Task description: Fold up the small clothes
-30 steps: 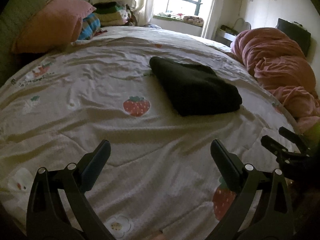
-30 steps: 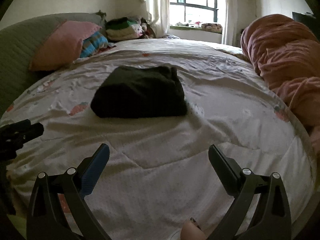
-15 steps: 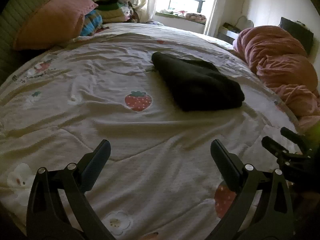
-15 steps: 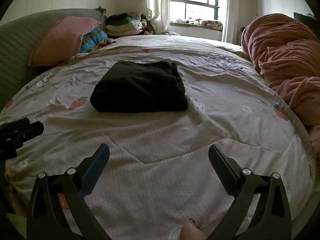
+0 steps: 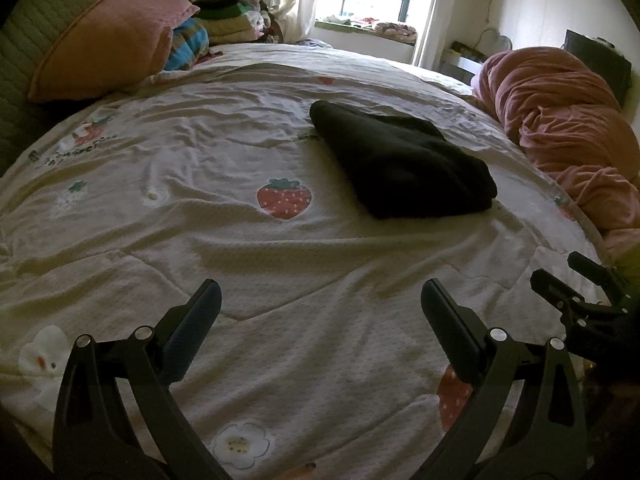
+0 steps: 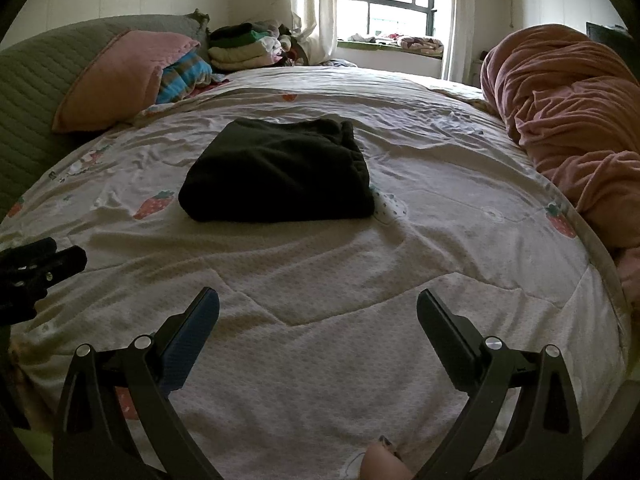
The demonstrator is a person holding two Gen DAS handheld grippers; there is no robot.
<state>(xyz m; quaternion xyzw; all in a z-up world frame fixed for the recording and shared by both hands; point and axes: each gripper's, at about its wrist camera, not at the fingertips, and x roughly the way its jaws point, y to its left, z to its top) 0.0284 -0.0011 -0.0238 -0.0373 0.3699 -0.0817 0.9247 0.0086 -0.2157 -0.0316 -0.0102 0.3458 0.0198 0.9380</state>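
Observation:
A folded black garment (image 5: 404,160) lies flat on the strawberry-print bedspread (image 5: 240,264), also in the right wrist view (image 6: 276,172). My left gripper (image 5: 320,300) is open and empty, held above the bed's near part, well short of the garment. My right gripper (image 6: 318,310) is open and empty, also short of the garment. The right gripper's fingers (image 5: 560,292) show at the right edge of the left wrist view. The left gripper's fingers (image 6: 44,260) show at the left edge of the right wrist view.
A pink pillow (image 6: 120,76) and a striped cloth (image 6: 184,76) lie at the back left by a green headboard (image 6: 36,92). A stack of folded clothes (image 6: 244,48) sits behind. A bunched pink duvet (image 6: 568,120) fills the right side.
Both grippers have drawn back and risen slightly from the garment; the view tilts a little higher. The garment has not moved and both grippers stay open.

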